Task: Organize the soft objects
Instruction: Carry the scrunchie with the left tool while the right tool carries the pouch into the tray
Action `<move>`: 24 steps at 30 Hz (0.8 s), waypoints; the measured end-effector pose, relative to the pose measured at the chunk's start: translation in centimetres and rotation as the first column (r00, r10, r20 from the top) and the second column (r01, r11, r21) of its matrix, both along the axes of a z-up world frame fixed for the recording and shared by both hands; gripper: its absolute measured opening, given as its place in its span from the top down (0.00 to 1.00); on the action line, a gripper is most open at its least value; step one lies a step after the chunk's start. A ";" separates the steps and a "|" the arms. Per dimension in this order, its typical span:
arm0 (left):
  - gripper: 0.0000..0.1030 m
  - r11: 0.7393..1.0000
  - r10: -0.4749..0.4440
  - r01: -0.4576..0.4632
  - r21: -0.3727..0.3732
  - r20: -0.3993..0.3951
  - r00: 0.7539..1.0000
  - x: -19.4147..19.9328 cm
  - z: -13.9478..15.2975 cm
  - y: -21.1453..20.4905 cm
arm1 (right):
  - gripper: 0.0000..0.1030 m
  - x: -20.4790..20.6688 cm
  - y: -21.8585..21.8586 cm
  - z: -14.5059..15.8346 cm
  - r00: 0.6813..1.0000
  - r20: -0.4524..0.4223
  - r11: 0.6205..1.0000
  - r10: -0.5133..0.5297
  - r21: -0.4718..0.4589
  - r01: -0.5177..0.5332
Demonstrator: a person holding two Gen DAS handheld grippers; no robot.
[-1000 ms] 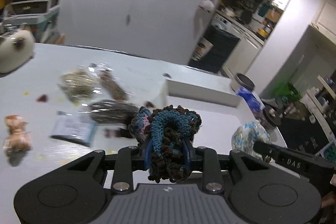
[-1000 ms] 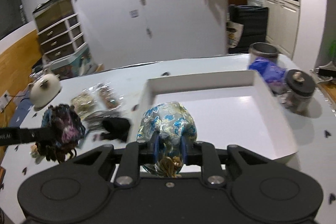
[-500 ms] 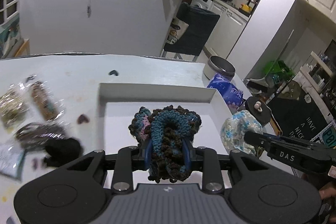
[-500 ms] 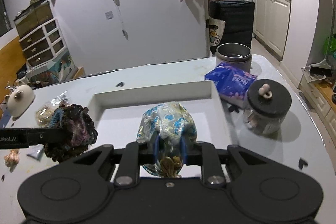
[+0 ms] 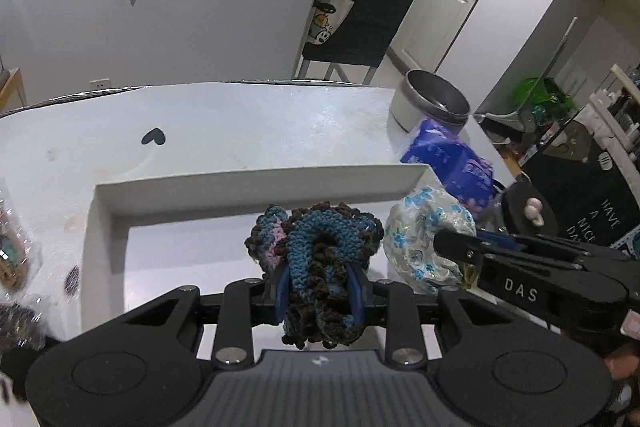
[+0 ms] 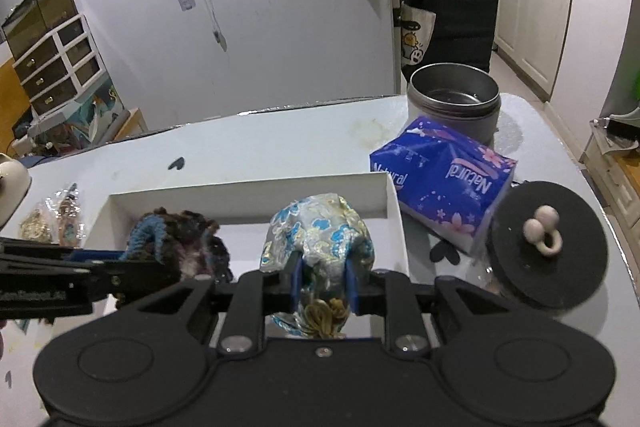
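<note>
My left gripper (image 5: 320, 291) is shut on a crocheted blue-and-brown scrunchie (image 5: 316, 251), which hangs above the shallow white tray (image 5: 256, 183). My right gripper (image 6: 322, 285) is shut on a silver pouch with blue flowers (image 6: 320, 231), held over the tray's (image 6: 248, 193) right half. In the left wrist view the pouch (image 5: 424, 239) and the right gripper sit at the right. The right wrist view has the scrunchie (image 6: 176, 239) and the left gripper at the left. The tray's floor looks bare.
Right of the tray lie a blue tissue pack (image 6: 444, 183), an open metal tin (image 6: 454, 99) and a jar with a black knobbed lid (image 6: 544, 243). Wrapped snack packets (image 6: 56, 215) lie left of the tray. The table's right edge is close by.
Both grippers have swept from the snack packets on the table's left to above the white tray, sinking a little, each keeping its soft item. The tin, tissues and jar came into view.
</note>
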State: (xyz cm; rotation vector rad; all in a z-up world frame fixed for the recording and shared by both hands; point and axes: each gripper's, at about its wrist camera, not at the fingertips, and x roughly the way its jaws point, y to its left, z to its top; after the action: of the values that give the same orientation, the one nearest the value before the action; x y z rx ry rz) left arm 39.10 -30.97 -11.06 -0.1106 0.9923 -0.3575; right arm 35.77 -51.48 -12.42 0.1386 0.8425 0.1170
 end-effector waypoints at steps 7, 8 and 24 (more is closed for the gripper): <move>0.69 1.000 -0.003 0.003 -0.002 -0.005 1.000 3.0 -1.2 -1.3 | 0.78 2.1 -0.8 -1.2 1.000 -0.015 1.000 -0.023 -0.001 0.023; 0.69 1.000 -0.006 0.006 0.000 -0.008 1.000 3.2 -1.4 -1.5 | 0.78 2.4 -0.9 -1.3 1.000 -0.018 1.000 -0.023 -0.001 0.023; 0.13 0.998 0.022 -0.021 0.057 -0.016 1.000 2.6 -2.1 -0.7 | 0.27 1.3 -1.2 -0.3 1.000 -0.010 1.000 0.003 -0.008 -0.004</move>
State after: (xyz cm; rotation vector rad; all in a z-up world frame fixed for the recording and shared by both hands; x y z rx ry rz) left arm 41.70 -31.65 -13.12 -0.0728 1.0160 -0.3091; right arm 37.05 -52.68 -12.67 0.1304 0.8534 0.1162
